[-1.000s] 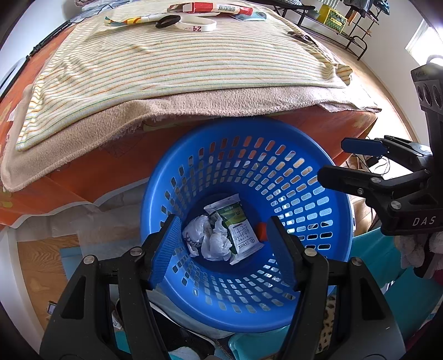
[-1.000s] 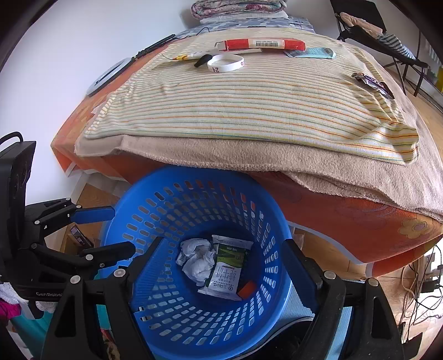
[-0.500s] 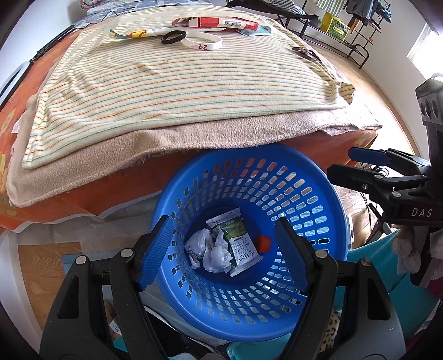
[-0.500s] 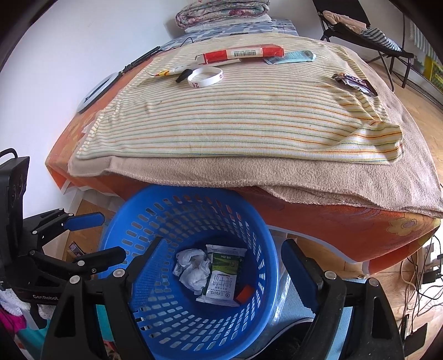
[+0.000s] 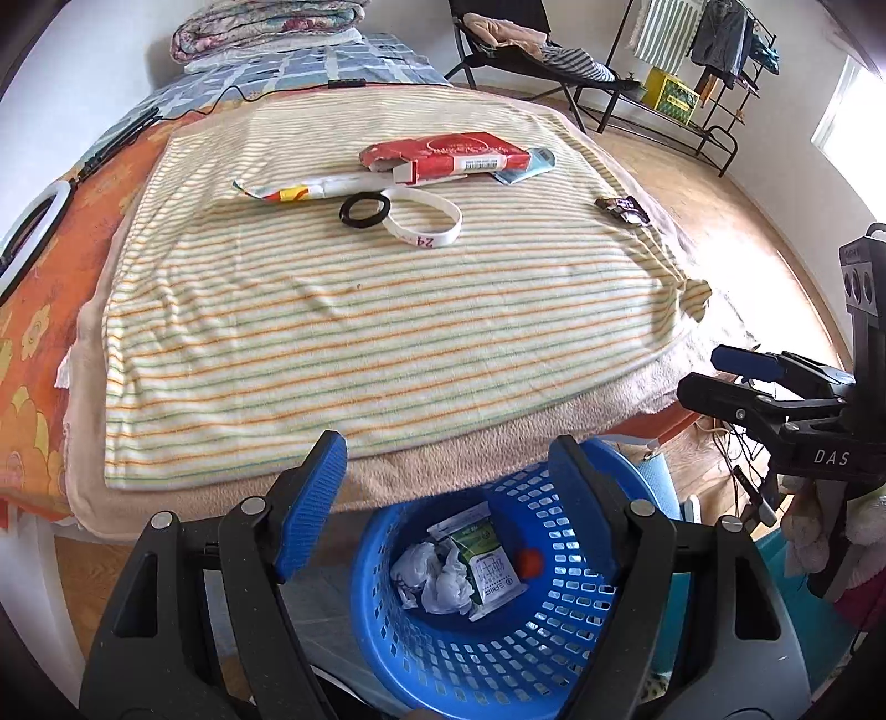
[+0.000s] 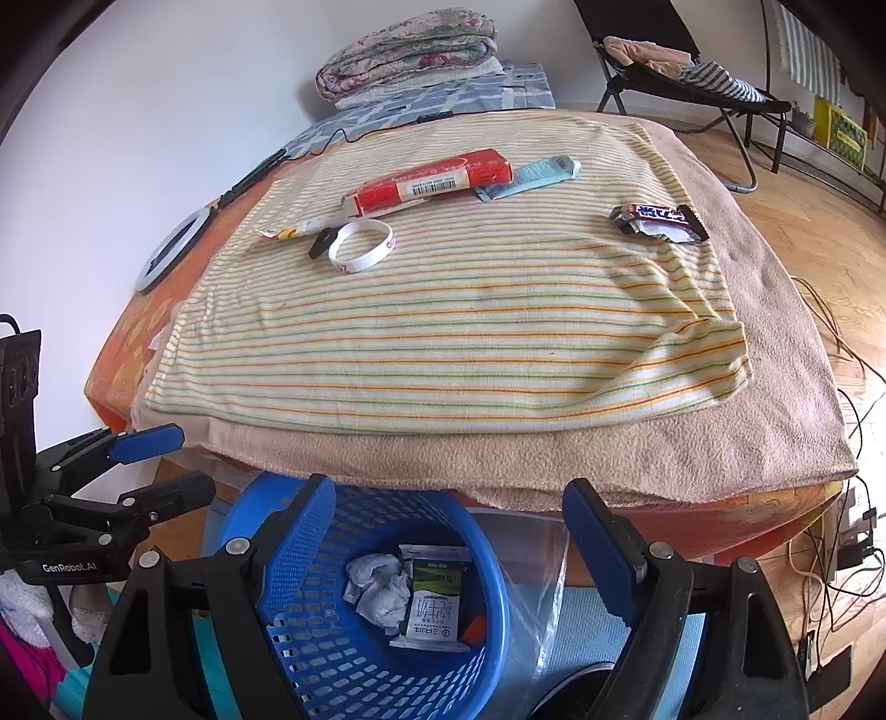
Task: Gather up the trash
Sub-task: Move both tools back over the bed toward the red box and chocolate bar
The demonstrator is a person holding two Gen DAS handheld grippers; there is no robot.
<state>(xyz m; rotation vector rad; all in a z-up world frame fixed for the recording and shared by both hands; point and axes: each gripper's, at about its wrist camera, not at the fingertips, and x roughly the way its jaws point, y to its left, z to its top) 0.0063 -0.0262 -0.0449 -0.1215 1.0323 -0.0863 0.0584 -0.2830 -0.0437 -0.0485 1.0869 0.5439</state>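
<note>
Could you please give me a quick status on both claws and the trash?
Left claw and right claw open, empty. Blue basket holds crumpled paper. Red box and candy wrapper lie on striped blanket. Nothing in the way.

— We're looking at a bedroom in someone's home, no question: a bed (image 6: 775, 354) fills the middle of the frame, spread with a striped blanket (image 6: 470, 332).

— And at the top, folded quilts (image 6: 407, 52) stacked against a white wall (image 6: 166, 111). What else says home?

— Upper right of the left wrist view, a clothes rack (image 5: 714, 50) hung with garments, plus a folding lounge chair (image 6: 692, 72) on a wooden floor (image 6: 819, 232).

— Lower right, cables (image 6: 847, 526) trailing beside the bed.
</note>
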